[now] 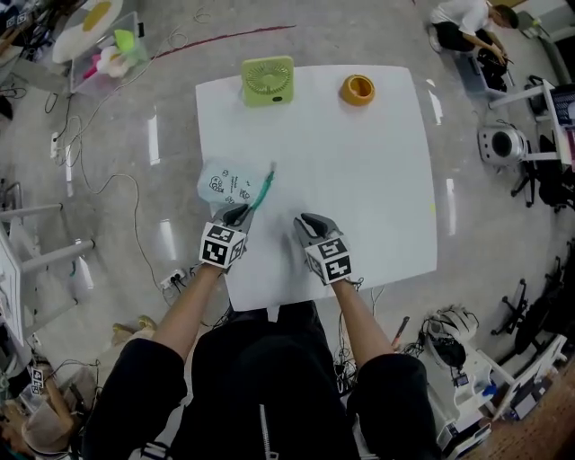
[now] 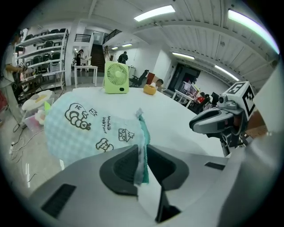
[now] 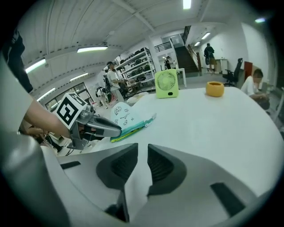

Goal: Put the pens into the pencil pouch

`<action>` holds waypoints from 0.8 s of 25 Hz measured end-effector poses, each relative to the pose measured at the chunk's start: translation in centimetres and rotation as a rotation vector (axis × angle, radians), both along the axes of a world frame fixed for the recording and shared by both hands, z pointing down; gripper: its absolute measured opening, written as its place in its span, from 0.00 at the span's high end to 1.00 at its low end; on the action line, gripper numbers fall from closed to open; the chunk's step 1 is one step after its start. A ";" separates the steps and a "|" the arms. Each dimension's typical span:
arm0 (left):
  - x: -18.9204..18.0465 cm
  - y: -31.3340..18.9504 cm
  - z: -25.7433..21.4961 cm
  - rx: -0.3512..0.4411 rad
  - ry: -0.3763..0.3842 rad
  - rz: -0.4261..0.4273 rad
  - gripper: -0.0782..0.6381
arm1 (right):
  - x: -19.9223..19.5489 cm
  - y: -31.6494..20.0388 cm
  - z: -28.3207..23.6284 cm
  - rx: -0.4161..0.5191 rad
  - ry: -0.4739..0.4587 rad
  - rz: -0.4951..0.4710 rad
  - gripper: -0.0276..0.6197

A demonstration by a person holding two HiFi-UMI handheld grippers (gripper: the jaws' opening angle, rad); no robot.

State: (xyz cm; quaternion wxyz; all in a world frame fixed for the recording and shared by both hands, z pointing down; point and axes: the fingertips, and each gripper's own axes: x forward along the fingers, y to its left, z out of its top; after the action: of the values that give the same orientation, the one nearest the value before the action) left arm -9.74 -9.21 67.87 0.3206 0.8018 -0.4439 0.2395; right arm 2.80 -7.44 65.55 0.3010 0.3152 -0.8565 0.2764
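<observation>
Soft cloth pouch [image 1: 225,184]; smooth matt white table [image 1: 359,180].

I see a bright room. Long lights [image 2: 154,12] on the ceiling shine down, and the white worktop [image 1: 359,171] glows. The shiny floor [image 1: 153,135] has white streaks of glare. Both gripper views are round and bent at the edges, with black corners. Up close, the jaws look a bit soft.

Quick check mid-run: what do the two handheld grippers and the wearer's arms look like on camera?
Both the left gripper and the right gripper have pale grey bodies with dark grey, scooped pads. Each carries a cube printed with black-and-white square markers. The person wears black short sleeves.
</observation>
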 end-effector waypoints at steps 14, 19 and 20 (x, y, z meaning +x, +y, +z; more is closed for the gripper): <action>-0.6 0.5 -9.6 0.220 -0.009 -0.024 0.84 | 3.9 -0.5 -3.8 0.113 0.038 0.103 0.94; -1.3 1.1 -12.7 0.287 -0.013 -0.045 0.85 | 4.5 -1.2 -7.3 0.185 -0.002 0.124 0.94; -1.4 1.2 -13.2 0.300 -0.013 -0.046 0.85 | 4.6 -1.3 -8.0 0.202 -0.007 0.124 0.94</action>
State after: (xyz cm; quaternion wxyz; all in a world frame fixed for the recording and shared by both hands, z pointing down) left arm -11.12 -8.04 54.68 0.1999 0.8286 -0.4951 0.1682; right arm 7.37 -8.78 57.51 0.2470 0.3955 -0.8598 0.2079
